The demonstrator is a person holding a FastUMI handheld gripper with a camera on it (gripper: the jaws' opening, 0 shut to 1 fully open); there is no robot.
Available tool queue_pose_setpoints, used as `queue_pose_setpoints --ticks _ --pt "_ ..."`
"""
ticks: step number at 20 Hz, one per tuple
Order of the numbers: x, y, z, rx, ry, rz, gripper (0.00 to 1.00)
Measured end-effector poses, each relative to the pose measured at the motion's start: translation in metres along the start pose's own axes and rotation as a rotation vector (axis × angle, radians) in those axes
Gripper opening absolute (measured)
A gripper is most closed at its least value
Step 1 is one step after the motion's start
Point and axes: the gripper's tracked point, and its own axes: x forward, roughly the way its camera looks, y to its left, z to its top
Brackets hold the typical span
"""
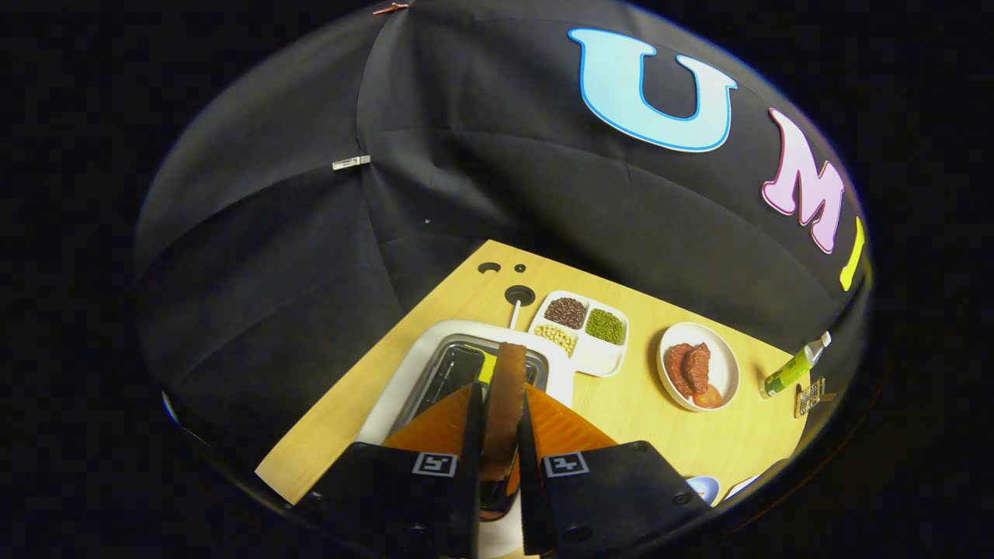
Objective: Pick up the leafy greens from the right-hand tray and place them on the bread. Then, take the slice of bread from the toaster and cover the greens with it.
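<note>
So right at the near end, the gripper [497, 435] has its fingers [471, 435] clamped on a slice of bread [505, 396], one finger on each flat face. The slice stands on edge between them, long axis running straight ahead along the fingers, with its brown crust edge facing up at the camera. Looks like a solid pinch to me, both sides pressing.

Just ahead and below the fingers is the toaster [423, 365], white body with the dark slots on top. The far end of the slice lines up over the slots, so my guess is the bread has just cleared the toaster or is about to; can't tell if the bottom edge is fully out.

Past that on the wooden surface [621, 404] there's a white divided tray [598, 359] with beans or seeds in three compartments, then to the right of it a round white plate [721, 365] with some reddish food. Farther right a green bottle [792, 369] lies tilted near the surface's edge.

I can't pick out the greens or the bottom bread from here. There's a bit of bluish dish [705, 487] peeking out beside the right finger, close in. So if the sandwich is over there, the move hinges on swinging the slice to the right and tipping it from on-edge to flat.
</note>
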Motion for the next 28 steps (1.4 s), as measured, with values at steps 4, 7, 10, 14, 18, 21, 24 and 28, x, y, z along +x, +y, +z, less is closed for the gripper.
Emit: queue_pose_setpoints --ticks 4,7,10,14,18,21,24,28 --pt "-0.006 0.002 0.004 0.016 -0.001 0.025 0.18" --pt "-0.018 0.003 0.016 0.002 -0.04 0.043 0.16" --pt "-0.037 0.002 0.038 0.021 -0.086 0.064 0.16" --pt "-0.067 -0.011 0.065 0.064 -0.148 0.084 0.16" --pt "-0.098 -0.045 0.073 0.093 -0.182 0.08 0.16" --pt "-0.118 -0.074 0.063 0.157 -0.185 0.093 0.16" --pt "-0.131 -0.118 0.041 0.17 -0.181 0.052 0.16" --pt "-0.136 -0.161 -0.013 0.235 -0.127 0.014 0.16"
